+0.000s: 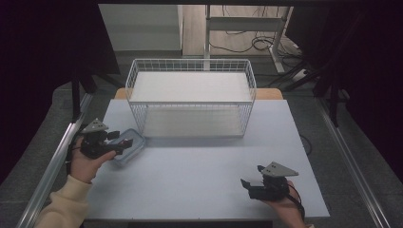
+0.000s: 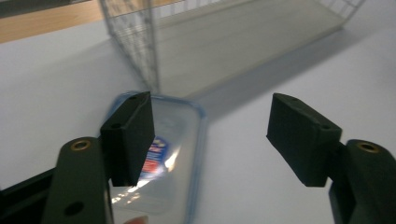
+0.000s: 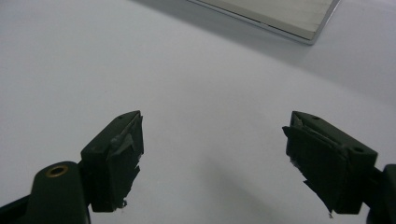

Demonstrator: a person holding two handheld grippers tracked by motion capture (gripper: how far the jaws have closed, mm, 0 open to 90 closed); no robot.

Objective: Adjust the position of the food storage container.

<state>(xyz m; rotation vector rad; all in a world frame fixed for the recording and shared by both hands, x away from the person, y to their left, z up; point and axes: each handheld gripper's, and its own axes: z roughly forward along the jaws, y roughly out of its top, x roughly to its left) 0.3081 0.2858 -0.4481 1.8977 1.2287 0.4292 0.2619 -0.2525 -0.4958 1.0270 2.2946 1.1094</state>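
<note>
A clear plastic food box with a blue-rimmed lid [image 1: 129,145] lies on the table's left side, close to the wire basket's front left corner. My left gripper [image 1: 119,141] hovers over it, open. In the left gripper view the box [image 2: 173,154] lies under the left jaw, its right edge inside the gap, with a red and blue label showing through the lid; my left gripper [image 2: 212,135] holds nothing. My right gripper [image 1: 252,179] stands open near the table's front right. In the right gripper view, bare table lies between the spread jaws of my right gripper [image 3: 212,144].
A white wire basket [image 1: 190,97] with a pale flat floor stands at the back middle of the grey table [image 1: 199,166]. Metal rails run along both sides of the table. Behind it are a desk frame and cables on the floor.
</note>
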